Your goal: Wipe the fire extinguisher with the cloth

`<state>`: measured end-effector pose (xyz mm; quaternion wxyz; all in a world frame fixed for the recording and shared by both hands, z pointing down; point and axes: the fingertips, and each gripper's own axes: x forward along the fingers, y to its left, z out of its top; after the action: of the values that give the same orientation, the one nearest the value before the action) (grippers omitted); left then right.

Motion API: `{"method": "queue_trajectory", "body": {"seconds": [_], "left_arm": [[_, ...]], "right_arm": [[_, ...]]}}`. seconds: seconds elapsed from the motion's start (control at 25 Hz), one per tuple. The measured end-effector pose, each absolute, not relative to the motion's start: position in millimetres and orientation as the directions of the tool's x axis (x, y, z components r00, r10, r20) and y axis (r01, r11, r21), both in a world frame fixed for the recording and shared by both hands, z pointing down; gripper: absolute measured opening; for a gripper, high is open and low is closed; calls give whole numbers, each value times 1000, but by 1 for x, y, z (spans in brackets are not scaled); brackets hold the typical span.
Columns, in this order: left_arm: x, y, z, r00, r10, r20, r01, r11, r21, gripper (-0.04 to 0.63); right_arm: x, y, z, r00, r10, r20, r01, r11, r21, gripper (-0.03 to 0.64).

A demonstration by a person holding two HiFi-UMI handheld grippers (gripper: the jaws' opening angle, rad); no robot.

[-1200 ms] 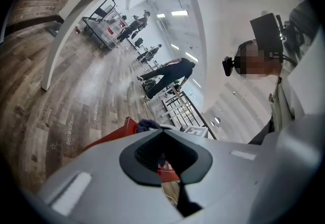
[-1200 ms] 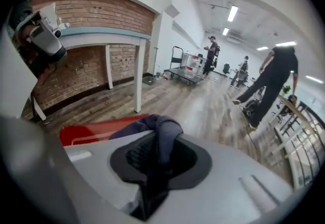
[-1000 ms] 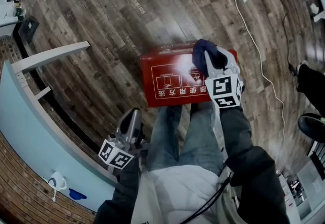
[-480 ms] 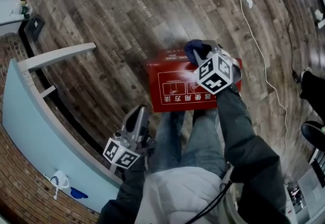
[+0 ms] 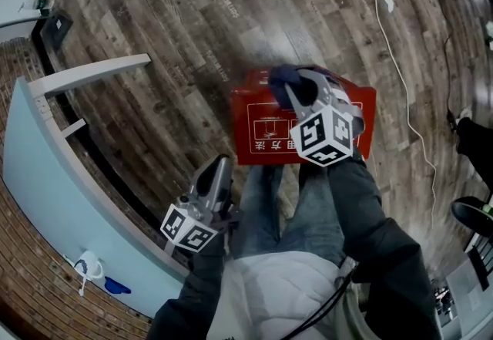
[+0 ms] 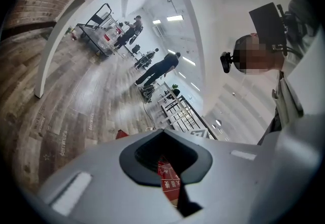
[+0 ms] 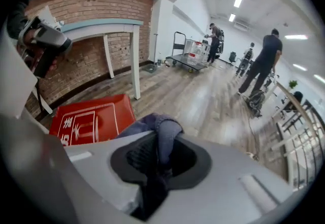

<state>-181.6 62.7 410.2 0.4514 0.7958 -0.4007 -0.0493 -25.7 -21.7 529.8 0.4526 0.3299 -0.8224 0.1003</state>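
Right tongs (image 5: 299, 92) pinch dark blue cloth (image 5: 279, 75) on top of red fire extinguisher box (image 5: 258, 126) on wooden floor (image 5: 177, 38); left tongs (image 5: 220, 167) pressed together, empty, beside person's leg (image 5: 258, 200).

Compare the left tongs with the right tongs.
The right tongs grip the dark blue cloth; the left tongs hold nothing. The right tongs sit over the red box; the left tongs hang beside the person's leg, clear of the box. Both are grey and carry a marker cube.
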Motion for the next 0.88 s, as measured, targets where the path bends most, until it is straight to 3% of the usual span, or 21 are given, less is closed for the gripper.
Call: {"method": "queue_trajectory", "body": {"seconds": [0.2,0.32,0.52,0.72,0.88], "left_arm": [[-163,64,413,702,-660,265,-559,-281,780,3],[-155,67,413,713,-651,261,-547,-283,787,3],[-154,67,414,716,-646,265,-550,-288,784,3],[-167,62,414,688,-677,260,-560,-268,784,3],[-172,59,414,687,-674,272,-582,-286,761,3]], "right_arm": [[99,62,520,-187,-505,843,-710,662,239,58],[110,102,520,-165,-508,845,-740,630,235,57],[28,85,522,-287,-523,802,-753,641,149,57],[-88,79,516,-509,-442,738,-612,790,51,57],[-94,110,512,-550,-406,730,-553,832,46,58]]}}
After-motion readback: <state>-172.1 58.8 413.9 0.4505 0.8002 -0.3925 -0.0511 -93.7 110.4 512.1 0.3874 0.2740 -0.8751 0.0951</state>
